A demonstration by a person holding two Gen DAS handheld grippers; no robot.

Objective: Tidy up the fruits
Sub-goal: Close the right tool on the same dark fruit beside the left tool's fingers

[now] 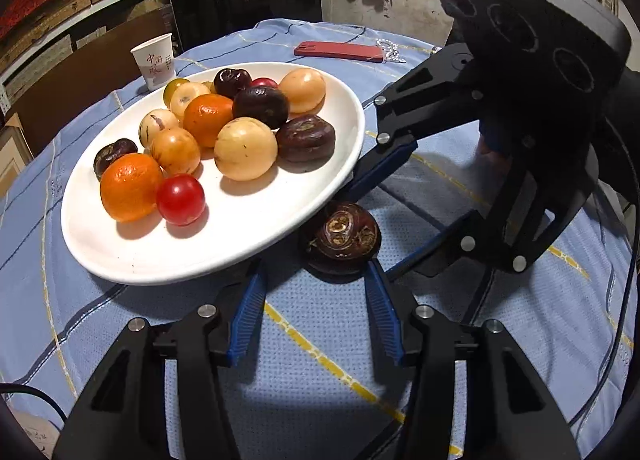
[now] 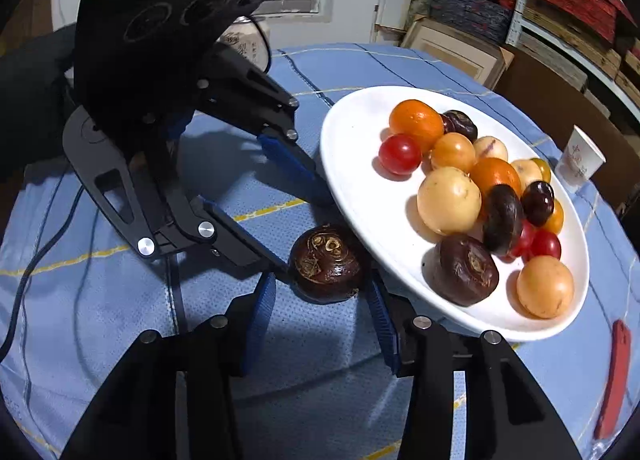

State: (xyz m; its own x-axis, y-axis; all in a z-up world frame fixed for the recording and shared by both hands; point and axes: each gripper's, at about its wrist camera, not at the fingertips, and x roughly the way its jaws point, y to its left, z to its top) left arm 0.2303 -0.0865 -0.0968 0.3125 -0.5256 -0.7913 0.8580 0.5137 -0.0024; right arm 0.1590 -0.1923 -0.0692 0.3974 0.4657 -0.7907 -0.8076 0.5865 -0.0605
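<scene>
A dark brown water chestnut (image 1: 344, 238) (image 2: 326, 268) lies on the blue cloth, right against the rim of a white plate (image 1: 132, 256) (image 2: 352, 188). The plate holds oranges (image 1: 128, 186), red cherry tomatoes (image 1: 180, 199), pale yellow fruits (image 1: 245, 148) and more dark chestnuts (image 1: 305, 138). My left gripper (image 1: 316, 266) stands open; the loose chestnut sits just past its tips, near the right finger, and its left finger reaches under the plate rim. My right gripper (image 2: 320, 279) comes in from the other side, also open, with the chestnut between its tips and not squeezed.
A paper cup (image 1: 154, 64) (image 2: 580, 158) stands behind the plate. A red phone (image 1: 340, 51) (image 2: 612, 376) and a bead chain (image 1: 390, 52) lie on the cloth. A black chair (image 1: 248, 4), shelves and cardboard boxes (image 2: 460, 48) surround the round table. A cable (image 2: 24, 280) trails over the cloth.
</scene>
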